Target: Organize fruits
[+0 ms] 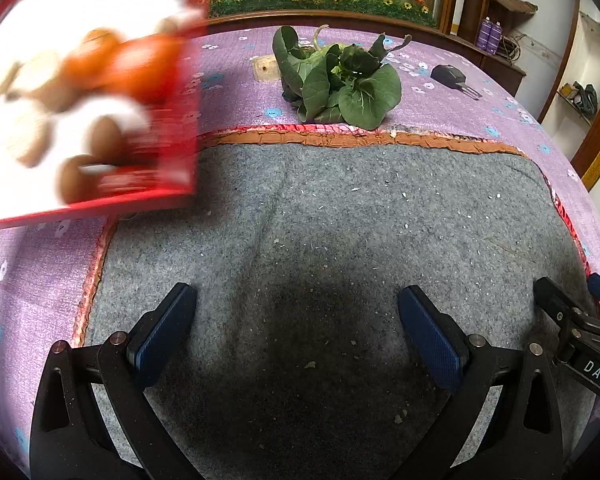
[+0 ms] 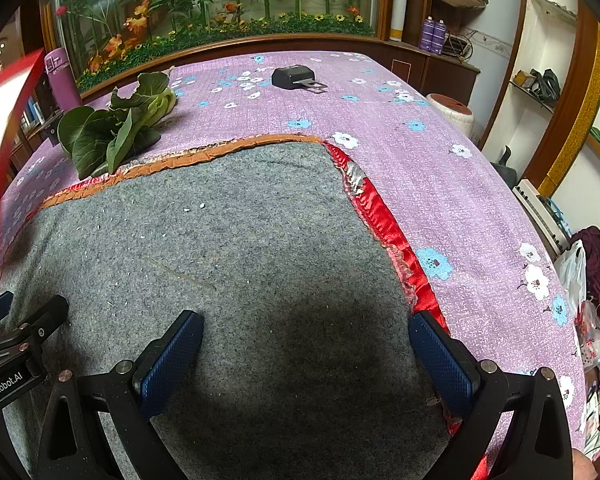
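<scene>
A red-and-white box (image 1: 100, 92) printed with fruit and egg pictures is blurred by motion at the upper left of the left wrist view; its red edge (image 2: 8, 132) shows at the left of the right wrist view. A bunch of green leafy vegetable (image 1: 336, 80) lies on the purple cloth beyond the grey mat; it also shows in the right wrist view (image 2: 116, 128). My left gripper (image 1: 296, 332) is open and empty above the grey mat (image 1: 340, 220). My right gripper (image 2: 306, 344) is open and empty above the same mat (image 2: 220, 240). No loose fruit is visible.
A black device with a metal clip (image 1: 454, 78) lies on the purple flowered cloth (image 2: 440, 184), also in the right wrist view (image 2: 294, 77). A small wooden block (image 1: 265, 67) lies behind the greens. A purple bottle (image 2: 62, 76) stands far left. The table edge drops off right.
</scene>
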